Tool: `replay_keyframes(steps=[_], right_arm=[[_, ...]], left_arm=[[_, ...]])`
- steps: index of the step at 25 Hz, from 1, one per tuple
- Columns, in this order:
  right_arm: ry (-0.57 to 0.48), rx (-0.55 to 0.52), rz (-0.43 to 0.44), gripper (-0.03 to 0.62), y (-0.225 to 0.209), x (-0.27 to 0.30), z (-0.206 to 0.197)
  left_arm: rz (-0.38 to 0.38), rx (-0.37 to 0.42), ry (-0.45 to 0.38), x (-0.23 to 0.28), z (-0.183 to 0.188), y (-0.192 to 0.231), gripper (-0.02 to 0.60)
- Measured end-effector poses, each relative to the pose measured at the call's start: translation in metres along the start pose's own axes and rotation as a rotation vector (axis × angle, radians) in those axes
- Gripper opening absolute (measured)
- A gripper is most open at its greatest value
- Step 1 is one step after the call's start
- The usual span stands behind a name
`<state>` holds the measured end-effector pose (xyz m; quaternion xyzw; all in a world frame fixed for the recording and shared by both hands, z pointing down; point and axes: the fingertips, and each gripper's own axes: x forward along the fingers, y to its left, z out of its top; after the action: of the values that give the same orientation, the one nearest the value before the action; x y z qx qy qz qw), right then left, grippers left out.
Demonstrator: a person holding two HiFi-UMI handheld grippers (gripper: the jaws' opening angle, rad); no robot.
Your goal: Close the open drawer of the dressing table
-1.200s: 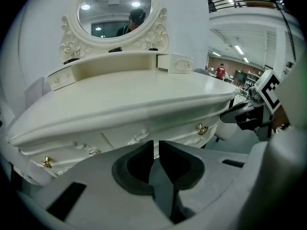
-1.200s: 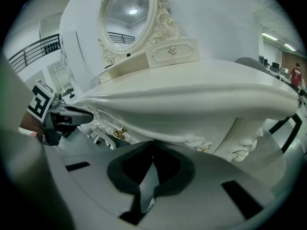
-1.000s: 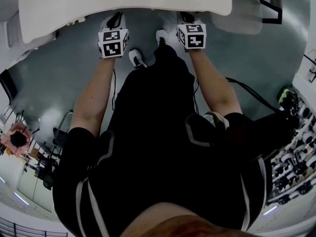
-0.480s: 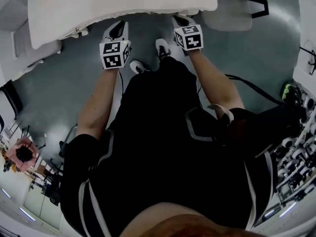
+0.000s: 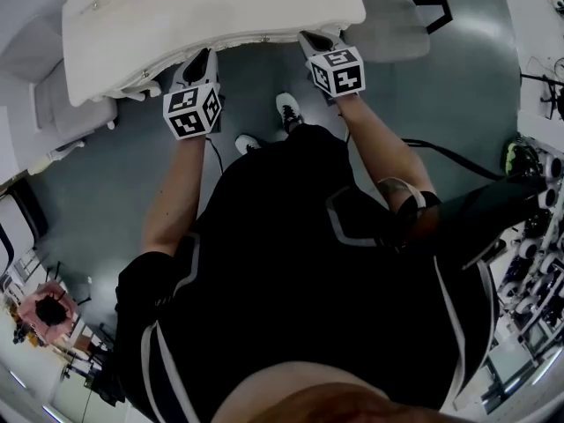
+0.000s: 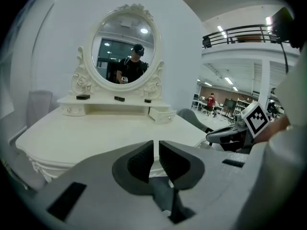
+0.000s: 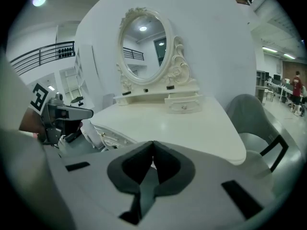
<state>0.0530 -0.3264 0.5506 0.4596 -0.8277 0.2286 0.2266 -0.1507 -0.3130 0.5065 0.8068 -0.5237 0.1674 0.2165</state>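
Person: a black-clothed body (image 5: 291, 263) fills the centre and the 6 o'clock half of the head view and hides the floor below. Bare forearms reach toward 12 o'clock.
Dressing table: its white top (image 5: 220, 16) lies at 12 o'clock in the head view, with the far side cut off by the frame. Both gripper views show the top (image 6: 96, 133) (image 7: 192, 123) as far as the wall.
Chair: a grey chair (image 5: 397, 25) stands at 1 o'clock, partly tucked under the table edge.
Mirror: an oval mirror in a carved frame (image 6: 125, 51) (image 7: 144, 49), seen only in the gripper views.
Left gripper: it sits at the table's front edge (image 5: 201, 60), at 11 o'clock. From above its jaw gap is unreadable. Its own view (image 6: 156, 152) shows the pads a narrow slit apart with nothing between them.
Right gripper: it sits at the front edge (image 5: 310, 40), near 12 o'clock. Its own view (image 7: 153, 150) shows the pad tips touching, holding nothing.
Small drawer: it is at the mirror's 5 o'clock (image 6: 161, 114) (image 7: 184, 104) and juts forward of the shelf. It is well apart from both grippers and does not show in the head view.
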Motion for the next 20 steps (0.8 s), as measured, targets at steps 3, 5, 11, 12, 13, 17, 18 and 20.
replay_keyframes(steps=[3, 5, 11, 12, 13, 17, 18, 20], right_arm=[[-0.053, 0.017, 0.007, 0.006, 0.007, -0.013, 0.019], [-0.090, 0.015, 0.015, 0.006, 0.013, -0.021, 0.035], [-0.160, -0.001, 0.032, 0.006, 0.030, -0.057, 0.084], [-0.174, 0.000, 0.038, 0.006, 0.033, -0.064, 0.093], [-0.187, -0.005, 0.043, 0.006, 0.035, -0.071, 0.103], [-0.261, -0.055, 0.056, 0.006, 0.050, -0.096, 0.144], [-0.279, -0.063, 0.054, 0.006, 0.054, -0.102, 0.153], [-0.303, -0.067, 0.047, 0.006, 0.060, -0.112, 0.168]], left_arm=[[-0.015, 0.009, -0.042, -0.012, 0.013, -0.001, 0.037], [-0.017, 0.014, -0.065, -0.020, 0.022, 0.002, 0.037], [-0.056, 0.001, -0.156, -0.048, 0.050, -0.008, 0.037], [-0.060, 0.000, -0.172, -0.052, 0.057, -0.010, 0.030], [-0.066, -0.003, -0.186, -0.056, 0.064, -0.012, 0.021], [-0.090, -0.012, -0.229, -0.073, 0.090, -0.017, 0.006], [-0.092, -0.011, -0.240, -0.078, 0.097, -0.016, 0.006], [-0.097, -0.012, -0.259, -0.089, 0.110, -0.014, 0.005]])
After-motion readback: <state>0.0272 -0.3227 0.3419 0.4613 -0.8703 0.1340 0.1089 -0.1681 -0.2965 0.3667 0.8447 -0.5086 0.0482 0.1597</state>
